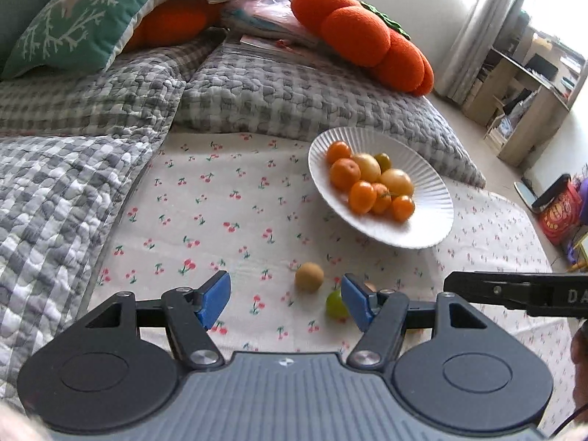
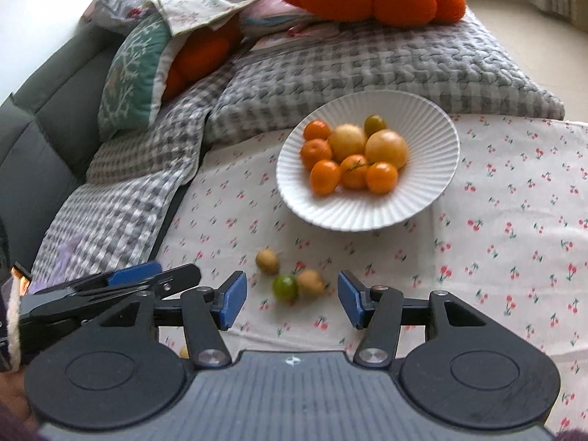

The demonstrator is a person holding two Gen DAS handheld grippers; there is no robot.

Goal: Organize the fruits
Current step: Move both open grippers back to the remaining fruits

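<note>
The white plate (image 2: 367,217) on the cherry-print cloth (image 2: 514,239) already holds 8 fruits, mostly oranges. 3 small fruits are left on the cloth, near the plate: a green grape (image 2: 284,287) touching a tan fruit (image 2: 311,283), another tan one (image 2: 267,261) just beside. The right gripper (image 2: 292,300) hovers over them, tongs wide and empty. The left gripper (image 1: 286,299) is alongside, also wide.

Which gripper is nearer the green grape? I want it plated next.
Right, by a little. The grape lies between the right gripper fingers; it sits beside the left gripper, against its right finger.
</note>
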